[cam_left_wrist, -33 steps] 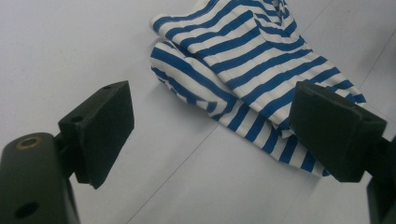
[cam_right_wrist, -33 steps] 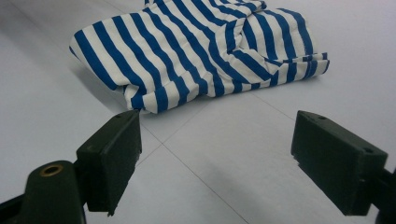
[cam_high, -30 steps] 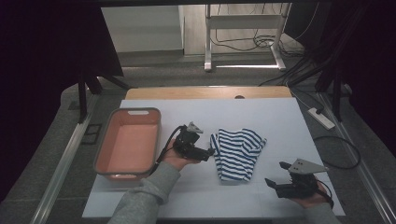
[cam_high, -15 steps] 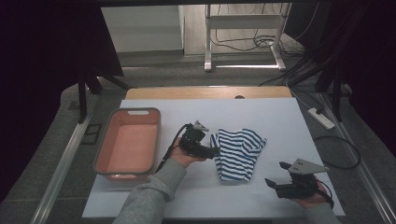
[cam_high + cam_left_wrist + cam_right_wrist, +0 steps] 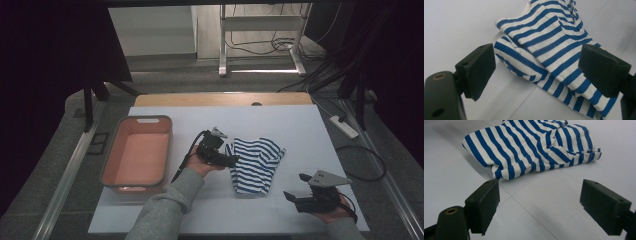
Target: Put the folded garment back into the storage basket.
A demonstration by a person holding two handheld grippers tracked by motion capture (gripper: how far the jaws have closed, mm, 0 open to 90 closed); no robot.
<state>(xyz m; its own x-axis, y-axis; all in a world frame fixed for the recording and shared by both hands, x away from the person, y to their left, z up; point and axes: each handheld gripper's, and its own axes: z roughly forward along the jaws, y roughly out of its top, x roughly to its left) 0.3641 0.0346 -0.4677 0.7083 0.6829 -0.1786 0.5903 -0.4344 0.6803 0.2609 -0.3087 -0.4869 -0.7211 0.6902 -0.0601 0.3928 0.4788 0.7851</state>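
**Left gripper closes in on the striped cloth**

Since a moment ago the left gripper (image 5: 231, 160) has slid rightwards across the table, away from the tray and up to the edge of the striped cloth (image 5: 256, 163); the right gripper (image 5: 296, 199) has stayed where it was, near the front right corner.

From where I stand, the blue-and-white striped cloth lies crumpled in a loose fold near the middle of the white table (image 5: 300, 130), a little right of centre. The left gripper's tips sit right at the cloth's left edge. In the left gripper view its two black jaws stand wide apart, with the cloth (image 5: 554, 50) lying between and beyond them; nothing is clamped, and I cannot tell whether a jaw actually touches the fabric. The person's left hand (image 5: 200, 165) cups the gripper from below, a grey sleeve (image 5: 165, 215) running back to the table's near edge, and a black cable (image 5: 186, 156) trails from the gripper towards the tray.

The right gripper rests low in the person's right hand (image 5: 330, 215), grey plate on top, well apart from the cloth. In the right gripper view its jaws are spread wide over bare table, the cloth (image 5: 529, 145) lying ahead of them.

The salmon-pink tray (image 5: 111, 165) sits at the table's left side, beside the left forearm.
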